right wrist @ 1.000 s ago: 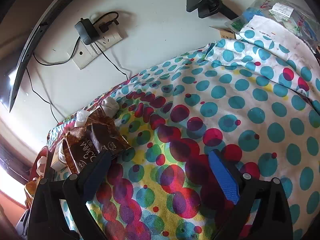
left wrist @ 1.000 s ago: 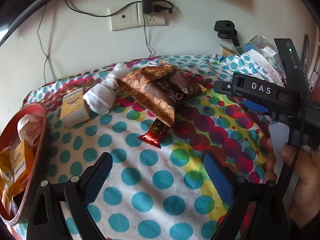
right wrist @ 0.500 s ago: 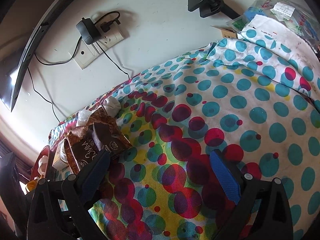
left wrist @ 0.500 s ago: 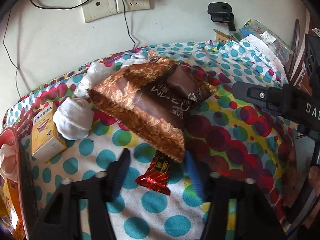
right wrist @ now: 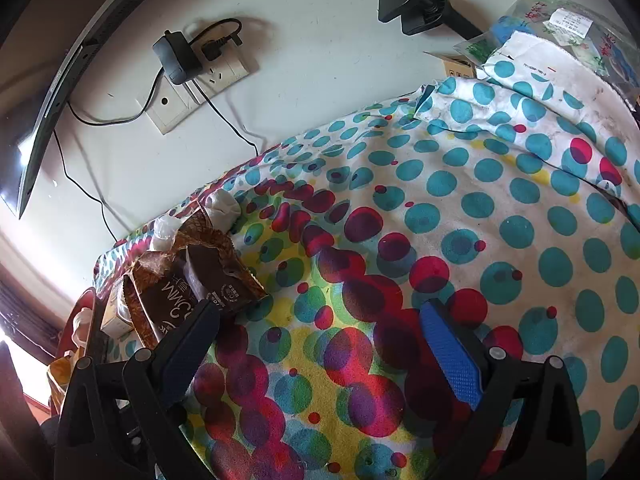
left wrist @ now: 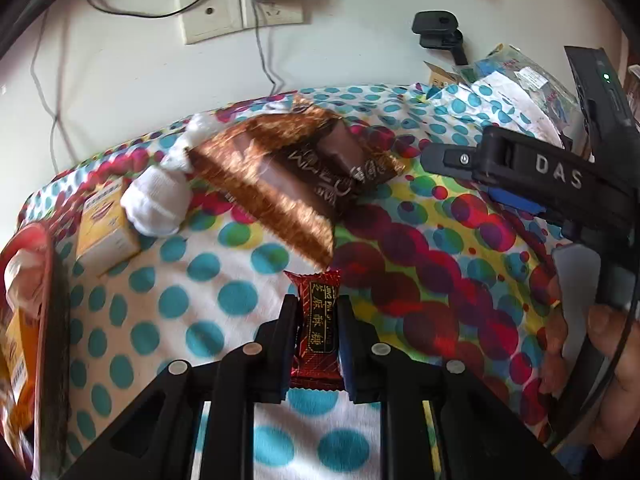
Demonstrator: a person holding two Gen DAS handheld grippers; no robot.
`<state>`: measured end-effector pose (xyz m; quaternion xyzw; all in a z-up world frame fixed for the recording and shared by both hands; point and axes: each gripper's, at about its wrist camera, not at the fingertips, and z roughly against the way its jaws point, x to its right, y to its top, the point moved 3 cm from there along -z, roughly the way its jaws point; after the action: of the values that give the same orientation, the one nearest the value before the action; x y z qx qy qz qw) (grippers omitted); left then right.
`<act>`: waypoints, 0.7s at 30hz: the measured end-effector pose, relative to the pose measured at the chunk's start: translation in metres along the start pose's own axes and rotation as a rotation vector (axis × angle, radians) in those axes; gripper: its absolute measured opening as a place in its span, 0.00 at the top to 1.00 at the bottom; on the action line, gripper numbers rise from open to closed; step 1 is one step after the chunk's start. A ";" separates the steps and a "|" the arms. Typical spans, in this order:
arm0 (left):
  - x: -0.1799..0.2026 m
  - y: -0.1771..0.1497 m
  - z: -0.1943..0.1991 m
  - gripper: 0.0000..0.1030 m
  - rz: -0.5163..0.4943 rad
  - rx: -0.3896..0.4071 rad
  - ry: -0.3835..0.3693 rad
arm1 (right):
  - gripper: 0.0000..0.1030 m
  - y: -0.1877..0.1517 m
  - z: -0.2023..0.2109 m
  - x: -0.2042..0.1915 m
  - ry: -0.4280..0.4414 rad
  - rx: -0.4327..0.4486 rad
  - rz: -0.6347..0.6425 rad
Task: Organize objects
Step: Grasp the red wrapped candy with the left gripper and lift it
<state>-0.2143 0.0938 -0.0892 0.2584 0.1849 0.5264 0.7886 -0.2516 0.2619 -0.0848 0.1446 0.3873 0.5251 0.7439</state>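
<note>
Left gripper (left wrist: 316,312) clamped tight on red candy wrapper (left wrist: 319,320), wrapper top poking out ahead of the tips. Brown snack bag (left wrist: 288,184) just ahead, red basket (left wrist: 48,280) at far left edge. Right gripper (right wrist: 320,332) wide, nothing between; open spotted cloth (right wrist: 500,220) ahead. Only left view shows the candy.

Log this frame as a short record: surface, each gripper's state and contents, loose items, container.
surface: polka-dot cloth
left gripper: shut on red candy
right gripper: open, nothing between its jaws
loose items: brown snack bag, white sock, yellow box
container: red basket at the left edge, with packets inside
wall: socket with a charger plugged in
</note>
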 end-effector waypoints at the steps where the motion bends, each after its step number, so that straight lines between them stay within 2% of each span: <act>1: -0.002 -0.004 0.004 0.82 0.010 0.007 0.014 | 0.03 0.000 0.000 0.000 0.000 0.000 0.000; 6: -0.017 -0.019 0.017 0.82 0.073 0.020 0.069 | 0.02 0.000 -0.001 -0.001 -0.004 -0.002 0.003; 8: -0.027 -0.025 0.024 0.82 0.101 0.028 0.116 | 0.02 0.000 0.000 -0.001 -0.007 -0.004 0.006; 11: -0.044 -0.033 0.036 0.82 0.170 0.047 0.155 | 0.02 0.000 -0.001 -0.002 -0.009 -0.005 0.007; 15: -0.057 -0.041 0.048 0.82 0.190 0.069 0.203 | 0.01 -0.001 -0.003 -0.007 -0.021 -0.016 0.036; 18: -0.065 -0.047 0.058 0.82 0.211 0.079 0.215 | 0.01 -0.003 -0.002 -0.022 -0.020 -0.018 0.119; 21: -0.071 -0.056 0.073 0.82 0.221 0.100 0.221 | 0.01 -0.008 0.008 -0.051 -0.029 0.024 0.284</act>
<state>-0.1586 -0.0046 -0.0635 0.2565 0.2669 0.6254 0.6869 -0.2487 0.2142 -0.0628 0.2144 0.3586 0.6184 0.6656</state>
